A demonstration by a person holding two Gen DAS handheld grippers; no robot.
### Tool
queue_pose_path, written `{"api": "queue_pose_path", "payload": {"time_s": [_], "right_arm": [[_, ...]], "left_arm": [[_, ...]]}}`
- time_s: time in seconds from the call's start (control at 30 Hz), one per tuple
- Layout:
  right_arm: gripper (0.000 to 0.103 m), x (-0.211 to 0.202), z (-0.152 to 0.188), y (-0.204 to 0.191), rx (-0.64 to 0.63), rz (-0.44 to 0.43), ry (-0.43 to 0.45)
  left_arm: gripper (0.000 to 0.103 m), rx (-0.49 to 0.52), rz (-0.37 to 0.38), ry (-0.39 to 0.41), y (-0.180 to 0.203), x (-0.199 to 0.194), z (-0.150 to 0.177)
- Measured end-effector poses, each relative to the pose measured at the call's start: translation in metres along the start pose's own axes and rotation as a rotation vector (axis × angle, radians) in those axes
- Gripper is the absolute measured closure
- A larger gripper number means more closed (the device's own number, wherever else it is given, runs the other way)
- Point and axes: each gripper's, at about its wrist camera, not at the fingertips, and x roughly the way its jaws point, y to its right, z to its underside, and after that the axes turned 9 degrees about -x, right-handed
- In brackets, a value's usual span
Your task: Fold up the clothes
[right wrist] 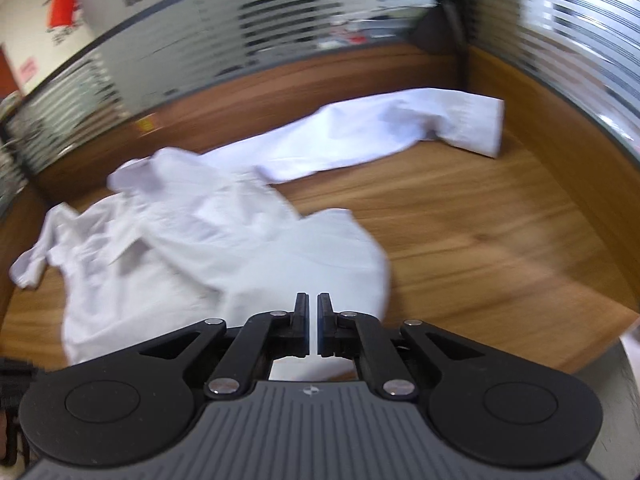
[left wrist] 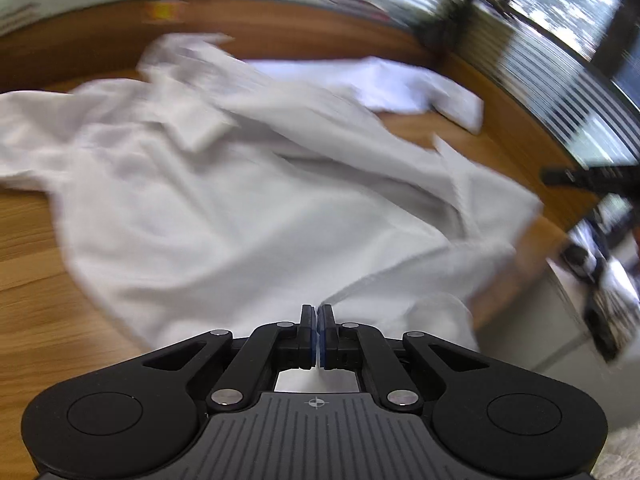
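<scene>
The left gripper (left wrist: 317, 312) has its jaws pressed together on a hem edge of the white cotton collared shirt (left wrist: 208, 184), a thin fold of cloth pinched between the blue pads, right at the near edge of the wooden tabletop (left wrist: 32, 248). Over in the right wrist view, the right gripper (right wrist: 313, 300) shows a narrow gap between its jaws, and nothing sits in that gap; it hovers just over the near hem, touching no cloth that I can see.

The shirt lies rumpled across the middle of the tabletop, collar toward the far edge, one long sleeve (right wrist: 400, 128) stretched out toward the far right corner, the other bunched toward the left edge.

My read: this is the spreading-out stage, before any real fold. One hem corner is secured; the next move calls for the right gripper to close on the other hem corner, then both hands to draw the shirt flat and square.

Writing? A red poster (right wrist: 62, 4) hangs on the far wall and a small yellow sticker (left wrist: 164, 12) sits on the table's back panel, both too blurred to read.
</scene>
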Motion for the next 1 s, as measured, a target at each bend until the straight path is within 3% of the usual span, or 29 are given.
{"api": "queue_pose_path", "payload": {"time_s": [0.03,0.17,0.37,0.53,0.6,0.7,0.73,0.8,0.83,1.0], "right_arm": [[0.085,0.002,-0.001,-0.008,-0.025,-0.023,-0.001],[0.076,0.011,-0.004,-0.036,-0.12,-0.071,-0.021],[0.057,0.027,0.0,-0.06,-0.221,-0.085,-0.064],[0.043,0.037,0.005,-0.072,-0.221,-0.112,-0.089],[0.037,0.041,0.006,-0.077,-0.213,-0.131,-0.092],[0.034,0.047,0.009,-0.093,-0.231,-0.167,-0.104],[0.034,0.048,0.009,-0.099,-0.243,-0.18,-0.11],[0.034,0.05,0.011,-0.112,-0.271,-0.217,-0.121],[0.034,0.05,0.012,-0.118,-0.286,-0.231,-0.128],[0.034,0.045,0.022,-0.136,-0.288,-0.287,-0.179]], "left_arm": [[0.099,-0.019,-0.038,0.023,-0.009,-0.008,-0.002],[0.099,-0.103,-0.197,0.106,-0.043,-0.039,-0.005],[0.099,-0.194,-0.41,0.194,-0.082,-0.075,-0.004],[0.099,-0.262,-0.587,0.25,-0.104,-0.098,0.004],[0.099,-0.283,-0.605,0.245,-0.112,-0.104,0.006],[0.095,-0.33,-0.565,0.245,-0.117,-0.111,0.009],[0.09,-0.337,-0.555,0.253,-0.115,-0.116,0.011],[0.064,-0.332,-0.543,0.272,-0.111,-0.122,0.012],[0.06,-0.327,-0.534,0.28,-0.108,-0.125,0.014],[0.056,-0.338,-0.455,0.27,-0.092,-0.129,0.024]]}}
